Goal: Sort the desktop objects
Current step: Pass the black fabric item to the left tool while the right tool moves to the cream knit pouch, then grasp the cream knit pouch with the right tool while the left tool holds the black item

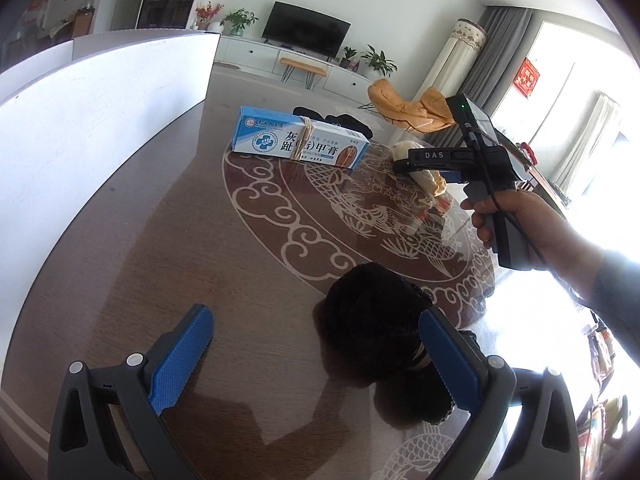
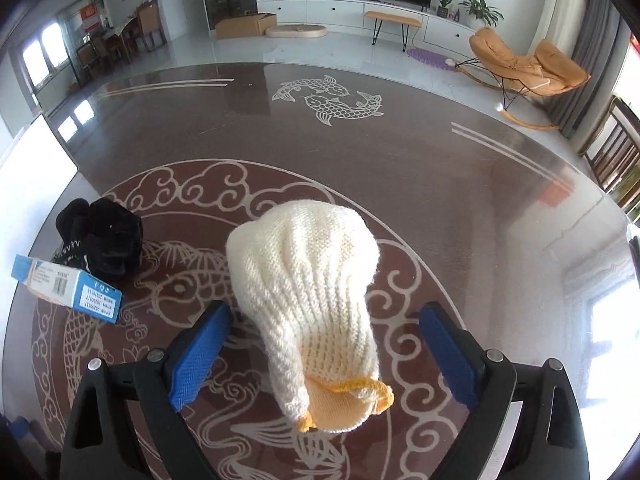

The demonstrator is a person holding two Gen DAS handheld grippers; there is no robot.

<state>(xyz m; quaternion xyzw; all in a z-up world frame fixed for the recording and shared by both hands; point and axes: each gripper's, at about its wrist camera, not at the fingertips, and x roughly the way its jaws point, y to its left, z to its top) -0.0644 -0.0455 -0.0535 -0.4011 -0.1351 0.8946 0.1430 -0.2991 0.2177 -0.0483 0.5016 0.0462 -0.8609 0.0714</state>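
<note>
A cream knitted glove with a yellow cuff [image 2: 308, 300] lies on the brown glass table between the open jaws of my right gripper [image 2: 324, 320]; neither pad touches it. A black fuzzy glove [image 1: 376, 328] lies between the open jaws of my left gripper [image 1: 316, 320], close to the right pad. A blue-and-white ointment box [image 1: 300, 140] lies farther back; it also shows at the left of the right wrist view [image 2: 68, 284]. Another black glove [image 2: 102, 236] lies behind the box. The right gripper [image 1: 404, 166] and cream glove [image 1: 424, 174] also show in the left wrist view.
A white board or box [image 1: 92, 108] stands along the table's left side. The table [image 2: 360, 160] has a carved fish and cloud pattern. An orange rocking chair [image 2: 528, 68], a TV cabinet and wooden chairs stand beyond the table.
</note>
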